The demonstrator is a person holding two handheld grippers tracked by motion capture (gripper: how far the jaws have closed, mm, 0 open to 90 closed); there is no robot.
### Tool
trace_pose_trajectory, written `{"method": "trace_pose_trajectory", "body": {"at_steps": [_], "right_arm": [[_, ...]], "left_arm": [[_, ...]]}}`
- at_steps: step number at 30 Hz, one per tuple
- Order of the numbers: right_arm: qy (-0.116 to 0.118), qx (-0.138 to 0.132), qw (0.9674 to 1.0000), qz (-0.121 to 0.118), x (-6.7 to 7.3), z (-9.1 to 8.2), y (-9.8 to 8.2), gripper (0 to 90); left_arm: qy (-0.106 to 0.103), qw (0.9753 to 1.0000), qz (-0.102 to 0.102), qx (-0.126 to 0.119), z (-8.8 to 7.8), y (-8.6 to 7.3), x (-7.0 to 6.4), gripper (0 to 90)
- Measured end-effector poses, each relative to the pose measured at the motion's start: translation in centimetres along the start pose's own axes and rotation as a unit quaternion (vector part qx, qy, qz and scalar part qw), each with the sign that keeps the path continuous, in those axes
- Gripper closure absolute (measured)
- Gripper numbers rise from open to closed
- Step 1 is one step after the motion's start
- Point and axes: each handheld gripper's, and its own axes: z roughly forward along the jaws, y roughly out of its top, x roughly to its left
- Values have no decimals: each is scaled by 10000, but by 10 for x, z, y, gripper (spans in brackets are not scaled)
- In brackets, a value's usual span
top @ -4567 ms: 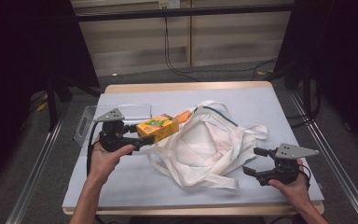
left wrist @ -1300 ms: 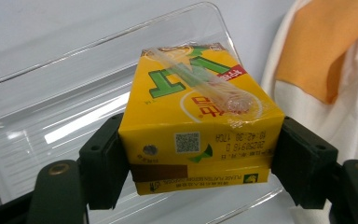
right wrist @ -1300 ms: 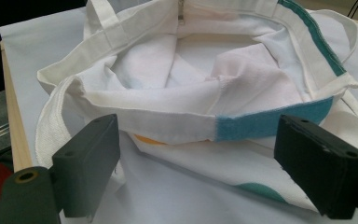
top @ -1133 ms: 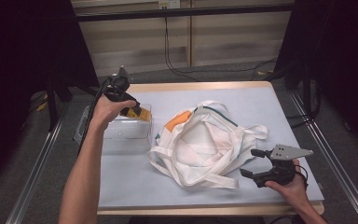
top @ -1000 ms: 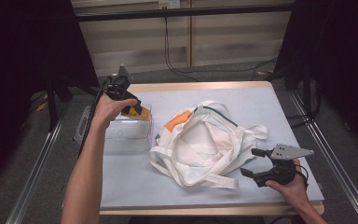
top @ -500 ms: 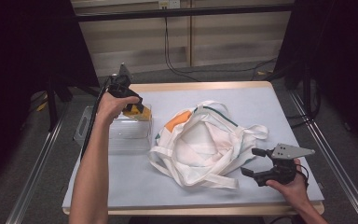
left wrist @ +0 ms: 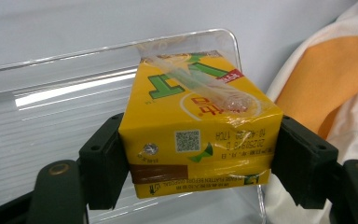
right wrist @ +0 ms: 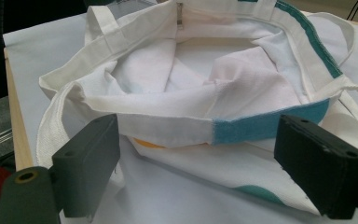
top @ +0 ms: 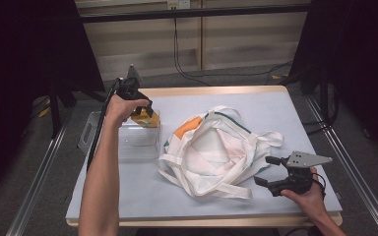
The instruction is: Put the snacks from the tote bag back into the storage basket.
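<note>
Right now my left hand-held gripper (top: 145,109) pinches the yellow juice box (left wrist: 198,133) over the clear tray (top: 138,145), upper left of the high view. Its smooth sides could slip and it could drop outside the tray. My right hand-held gripper (top: 269,171) rests spread beside the cloth bag (top: 214,147).

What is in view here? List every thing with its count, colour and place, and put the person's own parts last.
Drink carton: one, yellow, clamped in the left gripper above the clear tray.
Tray: one, clear plastic, left part of the table.
Bag: one, white cloth with teal trim and an orange patch, middle of the table, mouth open.
Table: one, pale grey top with a wooden edge.
Left gripper: one, black, at the tray's far end.
Right gripper: one, black, jaws open, beside the bag's near right edge.
Forearms: two, coming in from the bottom.
</note>
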Motion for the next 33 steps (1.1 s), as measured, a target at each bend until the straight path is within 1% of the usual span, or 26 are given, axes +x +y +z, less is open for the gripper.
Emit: {"method": "trace_pose_trajectory", "body": {"at_steps": [1, 3, 4, 7, 9, 10, 11, 12, 15, 16, 17, 18, 20, 21, 23, 25, 27, 28, 29, 30, 31, 33], "right_arm": [[3, 1, 10000, -12, 0, 0, 0, 143], [9, 0, 10000, -30, 1, 1, 0, 143], [-11, 8, 10000, -18, 1, 1, 0, 143], [31, 39, 10000, -35, 2, 3, 0, 141], [67, 54, 9999, -60, 4, 3, 0, 141], [91, 61, 9999, -78, 4, 4, 1, 141], [108, 62, 9999, -80, 4, 4, 0, 141], [108, 64, 9999, -77, 4, 4, 0, 140], [91, 68, 9999, -62, 3, 4, 0, 140], [91, 68, 9999, -62, 3, 4, 0, 140], [93, 64, 9999, -58, 3, 4, 0, 140], [112, 64, 9999, -46, 3, 4, 0, 139], [163, 79, 9998, -19, 2, 4, 0, 138], [138, 80, 9999, -35, 2, 4, 1, 138], [132, 74, 9999, -37, 2, 4, 1, 138], [145, 93, 9999, -18, 2, 4, 0, 138], [146, 100, 9998, -24, 2, 4, 0, 138], [142, 100, 9998, -27, 2, 5, 0, 138], [151, 98, 9998, -45, 2, 5, 0, 138], [149, 104, 9998, -36, 2, 5, 0, 138], [156, 113, 9998, -21, 2, 5, 0, 138], [163, 105, 9998, -26, 2, 5, 0, 138]], "left_arm": [[47, 10000, -21, -17, 0, 0, -1, 271], [48, 9999, -55, -91, 1, 0, -2, 271], [103, 9998, -27, -192, 1, 0, -3, 271], [176, 9996, 32, -206, 4, 1, -6, 272], [185, 9996, -12, -233, 6, 1, -7, 272], [181, 9996, -70, -227, 8, 1, -7, 272], [167, 9996, -71, -237, 9, 1, -6, 272], [151, 9992, -189, -302, 10, 1, -5, 273], [128, 9989, -340, -299, 15, 0, -4, 274], [128, 9989, -340, -299, 15, 0, -4, 274], [66, 9979, -507, -391, 16, -1, -2, 273], [41, 9972, -571, -473, 17, -2, -2, 273], [12, 9967, -623, -521, 20, -2, -2, 272], [11, 9961, -663, -584, 22, -3, -2, 272], [-23, 9959, -658, -617, 23, -3, -3, 267], [-14, 9961, -640, -609, 23, -3, -3, 266], [-5, 9947, -762, -691, 24, -4, -3, 266], [-55, 9941, -833, -690, 25, -4, -2, 264], [-36, 9941, -838, -683, 25, -4, -2, 262], [-34, 9936, -892, -687, 25, -3, -3, 261], [37, 9931, -903, -746, 27, -3, -6, 262], [99, 9928, -872, -816, 28, -3, -9, 262]]}}
